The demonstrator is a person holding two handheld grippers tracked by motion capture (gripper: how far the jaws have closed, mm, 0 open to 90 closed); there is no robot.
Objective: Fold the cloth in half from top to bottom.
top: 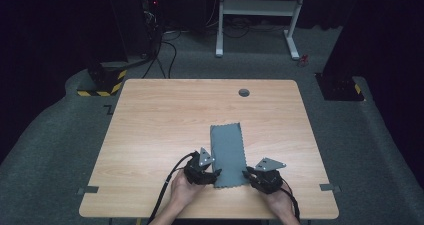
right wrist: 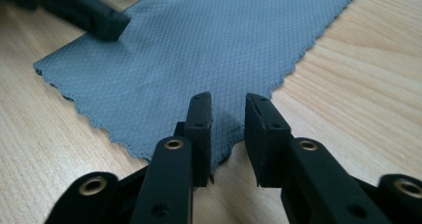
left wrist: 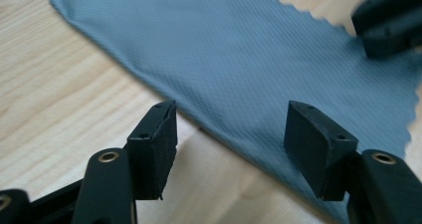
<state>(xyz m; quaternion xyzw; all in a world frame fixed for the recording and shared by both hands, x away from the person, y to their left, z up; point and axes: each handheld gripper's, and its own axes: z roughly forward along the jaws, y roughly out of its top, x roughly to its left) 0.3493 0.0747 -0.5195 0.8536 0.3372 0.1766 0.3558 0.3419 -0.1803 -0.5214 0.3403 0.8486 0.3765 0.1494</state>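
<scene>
Grey rectangular microfibre cloth (top: 228, 155) with pinked edges is lying flat on the light wooden table (top: 150, 125), its near end sitting between my two grippers. I am holding the left gripper (left wrist: 231, 134) with its fingers spread wide astride the cloth's near left edge, while the right gripper (right wrist: 228, 129) is poised at the near right corner, its fingers only narrowly parted and pressing on nothing. My worry is that the thin fabric is hugging the wood, so closing too high could be missing the corner, and one-sided grabbing could be bunching or skewing the cloth.
</scene>
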